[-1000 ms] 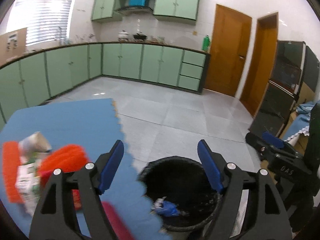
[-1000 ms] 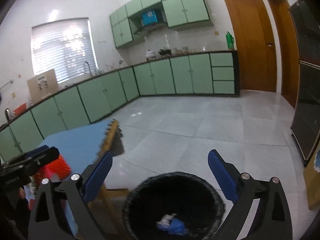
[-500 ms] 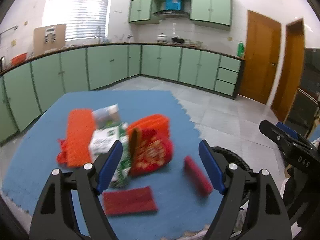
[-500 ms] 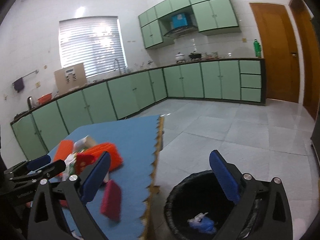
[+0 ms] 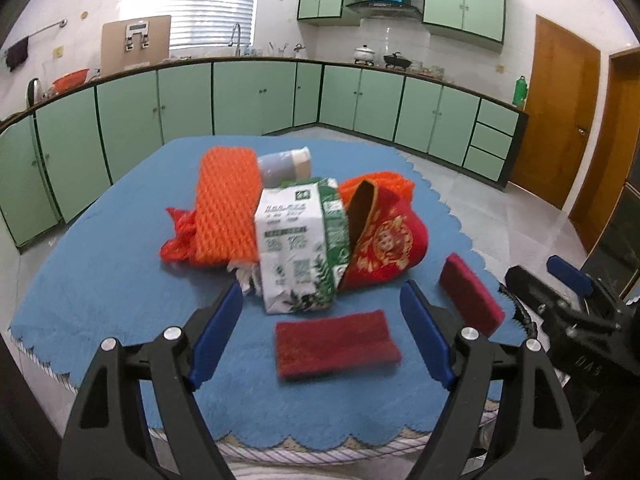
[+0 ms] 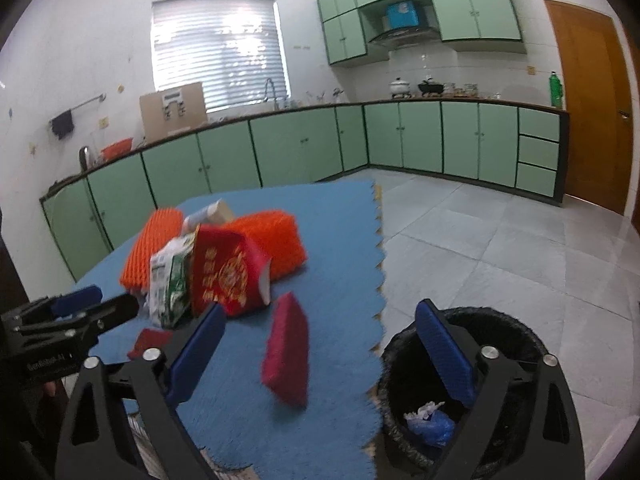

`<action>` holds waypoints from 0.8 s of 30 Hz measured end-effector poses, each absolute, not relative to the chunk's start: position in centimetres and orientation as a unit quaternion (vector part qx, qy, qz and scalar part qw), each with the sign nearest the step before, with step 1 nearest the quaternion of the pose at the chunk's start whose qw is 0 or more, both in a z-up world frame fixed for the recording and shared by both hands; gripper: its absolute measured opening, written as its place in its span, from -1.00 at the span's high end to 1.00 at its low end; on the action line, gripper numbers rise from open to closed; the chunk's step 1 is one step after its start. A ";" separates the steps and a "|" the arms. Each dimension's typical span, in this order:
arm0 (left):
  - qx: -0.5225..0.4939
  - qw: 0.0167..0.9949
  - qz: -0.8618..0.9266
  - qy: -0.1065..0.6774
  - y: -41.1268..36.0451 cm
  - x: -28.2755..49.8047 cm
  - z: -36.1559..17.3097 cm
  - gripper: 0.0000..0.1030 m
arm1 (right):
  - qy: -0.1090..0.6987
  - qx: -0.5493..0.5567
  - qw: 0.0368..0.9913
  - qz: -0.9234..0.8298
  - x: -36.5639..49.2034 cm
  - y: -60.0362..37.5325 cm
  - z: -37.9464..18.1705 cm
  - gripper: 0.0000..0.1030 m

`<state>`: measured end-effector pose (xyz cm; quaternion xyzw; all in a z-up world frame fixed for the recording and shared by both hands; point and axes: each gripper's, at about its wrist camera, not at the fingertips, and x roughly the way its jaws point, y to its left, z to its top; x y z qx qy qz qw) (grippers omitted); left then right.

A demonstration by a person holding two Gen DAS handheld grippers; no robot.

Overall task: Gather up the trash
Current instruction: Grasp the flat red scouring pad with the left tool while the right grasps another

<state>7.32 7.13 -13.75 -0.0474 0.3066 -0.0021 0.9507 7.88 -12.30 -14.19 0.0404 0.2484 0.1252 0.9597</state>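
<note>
Both tools have swung from the black bin [image 6: 472,380] to the blue desk [image 5: 100,280]. Left tool [image 5: 320,332], jaws spread and opening, holds nothing; right tool [image 6: 320,356], jaws wide but closing, is empty too. Heaped mid-desk: orange netting [image 5: 226,208], a red pouch [image 5: 384,240], a white-green packet [image 5: 294,248]. Two red pads [image 5: 336,342] lie nearer.

Blue mat [image 5: 100,264] carries two red pads [image 5: 336,342] [image 5: 472,294], orange foam nets [image 5: 226,204], green-white packet [image 5: 294,248], red pouch [image 5: 384,240].
</note>
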 end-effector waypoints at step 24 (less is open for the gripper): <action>-0.066 0.928 -0.013 0.368 5.8 8.4 -16.7 -0.64 | 0.296 0.022 0.939 0.175 9.0 -11.7 -16.7 0.74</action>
